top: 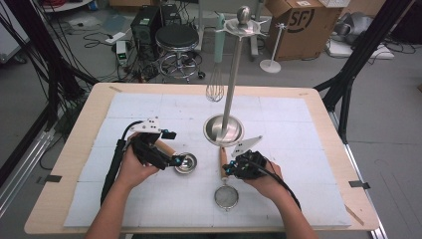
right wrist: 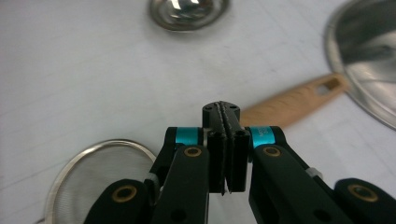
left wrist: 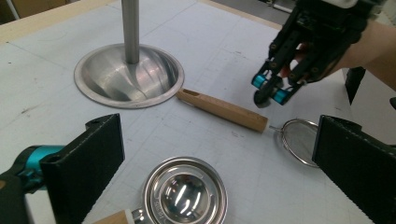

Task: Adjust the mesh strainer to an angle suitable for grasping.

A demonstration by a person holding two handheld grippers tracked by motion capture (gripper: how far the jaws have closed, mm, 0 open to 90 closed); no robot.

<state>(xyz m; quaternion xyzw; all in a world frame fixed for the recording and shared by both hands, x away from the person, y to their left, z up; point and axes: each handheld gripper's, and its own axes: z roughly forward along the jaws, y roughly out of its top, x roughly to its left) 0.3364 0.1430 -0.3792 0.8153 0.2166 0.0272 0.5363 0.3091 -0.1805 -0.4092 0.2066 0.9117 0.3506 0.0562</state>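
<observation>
Wooden-handled strainer [left wrist: 243,114] under clenched right gripper [right wrist: 223,112], left gripper [top: 177,160] fingers released (high view adds a hanging whisk [top: 215,89]).

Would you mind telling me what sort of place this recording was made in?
Most likely a lab or workshop set up for recording, not a kitchen: black cables trail over the grey floor, a brown cardboard box and a black round stool stand behind the white-padded wooden table.

Left gripper [top: 178,160] beside a small steel cup [top: 185,163], right gripper [top: 226,170] over a wooden-handled strainer [top: 225,188]
</observation>
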